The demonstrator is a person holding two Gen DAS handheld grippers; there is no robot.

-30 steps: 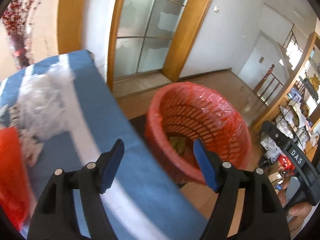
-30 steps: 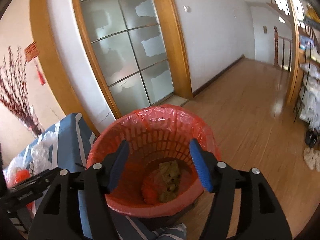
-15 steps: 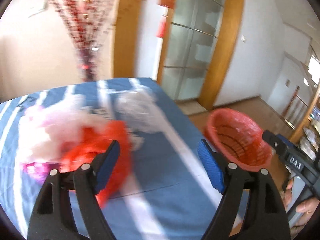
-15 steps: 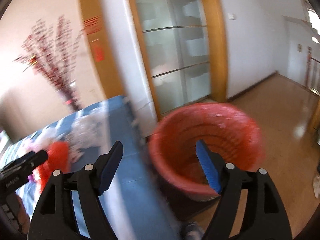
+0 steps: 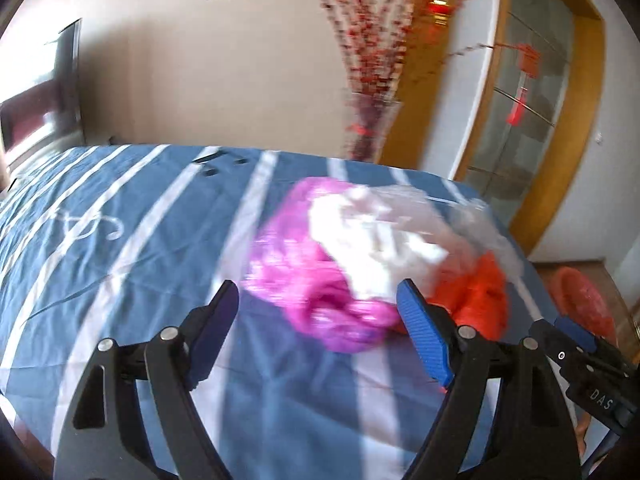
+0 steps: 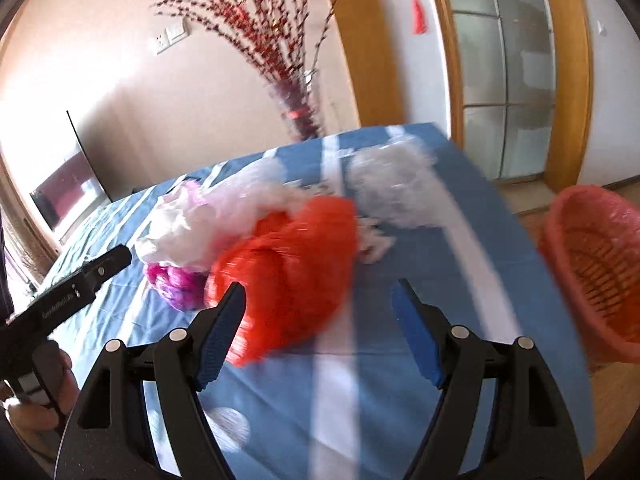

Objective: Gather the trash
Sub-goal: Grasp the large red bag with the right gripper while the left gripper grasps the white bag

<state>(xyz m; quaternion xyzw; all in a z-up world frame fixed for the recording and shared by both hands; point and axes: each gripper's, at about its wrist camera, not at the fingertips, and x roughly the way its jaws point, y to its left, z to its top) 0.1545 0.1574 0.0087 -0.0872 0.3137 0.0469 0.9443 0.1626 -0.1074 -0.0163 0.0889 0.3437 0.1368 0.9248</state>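
Both claws are spread wide and hold nothing: the left gripper (image 5: 318,322) hangs above the blue striped cloth (image 5: 120,248) facing a pink bag (image 5: 304,280), and the right gripper (image 6: 320,308) faces a red bag (image 6: 288,268). The trash lies heaped in the middle of the cloth, the pink bag under a white bag (image 5: 368,240), the red bag to their right, a clear bag (image 6: 396,184) farther back. The red basket (image 6: 596,264) stands on the floor beyond the cloth's right edge.
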